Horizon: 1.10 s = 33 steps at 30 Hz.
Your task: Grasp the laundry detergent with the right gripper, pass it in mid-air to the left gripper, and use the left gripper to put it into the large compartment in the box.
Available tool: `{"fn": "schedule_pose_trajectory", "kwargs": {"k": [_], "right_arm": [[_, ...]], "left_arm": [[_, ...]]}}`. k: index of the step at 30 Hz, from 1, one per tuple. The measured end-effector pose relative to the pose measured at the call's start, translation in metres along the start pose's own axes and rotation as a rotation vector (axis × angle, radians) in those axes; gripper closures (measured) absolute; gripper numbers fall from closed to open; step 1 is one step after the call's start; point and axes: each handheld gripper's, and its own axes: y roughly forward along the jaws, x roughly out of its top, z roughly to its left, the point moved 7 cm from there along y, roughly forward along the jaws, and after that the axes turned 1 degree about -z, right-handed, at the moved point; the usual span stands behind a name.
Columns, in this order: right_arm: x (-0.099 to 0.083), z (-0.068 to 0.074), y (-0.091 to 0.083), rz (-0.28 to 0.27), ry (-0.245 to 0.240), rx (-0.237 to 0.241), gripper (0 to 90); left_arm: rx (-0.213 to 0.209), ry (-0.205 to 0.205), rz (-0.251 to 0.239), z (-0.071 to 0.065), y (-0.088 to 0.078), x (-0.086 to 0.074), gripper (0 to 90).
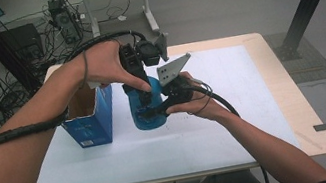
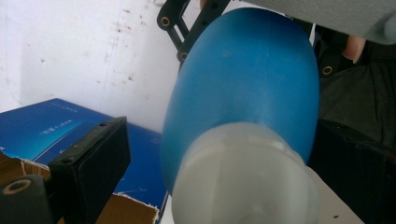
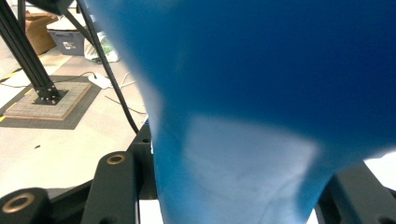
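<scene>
The blue bottle (image 1: 146,109) stands upright on the white sheet of the bench (image 1: 238,124), near the middle and just to the right of an open blue carton (image 1: 89,117). Its body is a rounded, deep blue shape with a pale, frosted neck (image 2: 243,172) that shows close up in the left gripper view.

The right gripper (image 1: 165,102) comes in from the right side and is clamped on the bottle: in the right gripper view the blue body fills the space between the two black jaws, which press on it at either side low in the picture, so the jaws are closed tight on the bottle. The right hand (image 1: 198,103) wraps the gripper's handle, and its grey three-cornered plate stands above it.

The left gripper (image 1: 143,92) reaches down over the bottle from above, carried by the left hand (image 1: 106,68). In the left gripper view the frosted neck sits between its jaws; the left-hand jaw stands clear of the neck with a visible gap, and the other jaw lies dark beside the bottle, where contact cannot be told. These jaws stand open around the neck.

The carton's flaps are up, showing its brown inside, and it sits apart from the bottle.
</scene>
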Motion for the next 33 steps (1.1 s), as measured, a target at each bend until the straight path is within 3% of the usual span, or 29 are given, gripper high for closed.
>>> {"fn": "schedule_pose_trajectory", "kwargs": {"k": [10, 33], "right_arm": [[0.0006, 0.0021, -0.0002, -0.010, 0.015, 0.011, 45.2], [-0.0003, 0.0020, -0.0019, -0.007, 0.015, 0.006, 45.1]], "left_arm": [[-0.021, 0.004, -0.001, -0.0016, 0.0050, 0.0017, 6.5], [-0.026, 0.016, -0.002, -0.0029, 0.0026, 0.0041, 6.7]]}}
